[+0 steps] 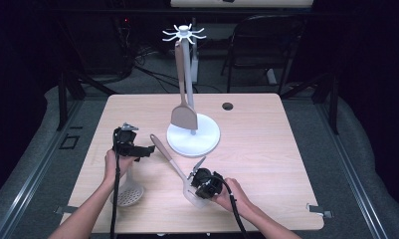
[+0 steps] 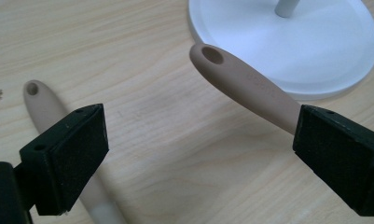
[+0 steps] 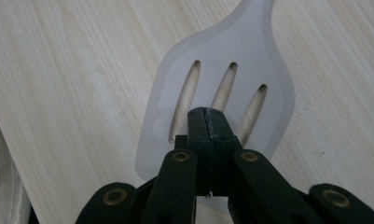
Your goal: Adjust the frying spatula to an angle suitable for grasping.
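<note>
Wood-grain table (image 1: 266, 164), dark room; left gripper (image 2: 194, 154) gaping, empty; right gripper (image 3: 206, 122) closed over slotted spatula (image 3: 250, 70).

A dim room around a lit wooden table

A pale, square wood-grain table (image 1: 266, 149) with a small round hole near its far edge stood on grey carpeted floor (image 1: 353, 149). A black metal folding chair (image 1: 259, 45) waited beyond, with dark cables (image 1: 152, 74) strewn left of it; blackness surrounded everything.
</note>
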A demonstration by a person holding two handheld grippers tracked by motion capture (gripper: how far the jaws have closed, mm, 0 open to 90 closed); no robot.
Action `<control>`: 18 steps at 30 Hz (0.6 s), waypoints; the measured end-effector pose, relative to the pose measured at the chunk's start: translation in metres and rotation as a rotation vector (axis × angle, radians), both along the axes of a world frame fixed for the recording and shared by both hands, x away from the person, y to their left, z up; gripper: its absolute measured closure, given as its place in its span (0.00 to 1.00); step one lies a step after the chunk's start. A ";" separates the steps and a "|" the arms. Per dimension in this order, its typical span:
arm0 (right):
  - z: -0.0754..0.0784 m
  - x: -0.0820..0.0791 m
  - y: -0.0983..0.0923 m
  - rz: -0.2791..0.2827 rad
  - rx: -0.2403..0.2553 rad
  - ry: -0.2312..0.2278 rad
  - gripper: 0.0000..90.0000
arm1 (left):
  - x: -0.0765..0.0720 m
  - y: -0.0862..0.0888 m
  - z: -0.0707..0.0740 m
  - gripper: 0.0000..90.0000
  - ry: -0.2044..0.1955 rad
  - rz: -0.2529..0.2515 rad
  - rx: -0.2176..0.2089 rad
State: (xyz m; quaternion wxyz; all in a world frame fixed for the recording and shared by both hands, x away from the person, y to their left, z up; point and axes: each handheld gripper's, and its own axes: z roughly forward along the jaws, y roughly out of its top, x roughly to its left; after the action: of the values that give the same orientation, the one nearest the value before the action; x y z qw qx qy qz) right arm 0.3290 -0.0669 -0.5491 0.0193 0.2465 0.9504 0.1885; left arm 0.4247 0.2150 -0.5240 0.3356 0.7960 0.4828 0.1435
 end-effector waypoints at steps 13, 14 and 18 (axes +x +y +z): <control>-0.001 0.001 0.000 0.007 0.016 0.013 1.00 | 0.003 -0.026 -0.007 0.04 0.049 -0.049 -0.034; -0.001 0.001 0.000 0.007 0.014 0.013 1.00 | 0.004 -0.027 -0.007 0.04 0.056 -0.056 -0.040; 0.000 0.002 0.000 0.013 0.005 0.014 1.00 | 0.009 -0.032 -0.010 0.06 0.094 -0.081 -0.052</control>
State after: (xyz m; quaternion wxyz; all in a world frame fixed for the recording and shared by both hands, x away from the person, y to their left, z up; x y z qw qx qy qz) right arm 0.3309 -0.0673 -0.5489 0.0109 0.2418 0.9516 0.1892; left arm 0.4342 0.1832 -0.5337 0.3386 0.8117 0.4691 0.0799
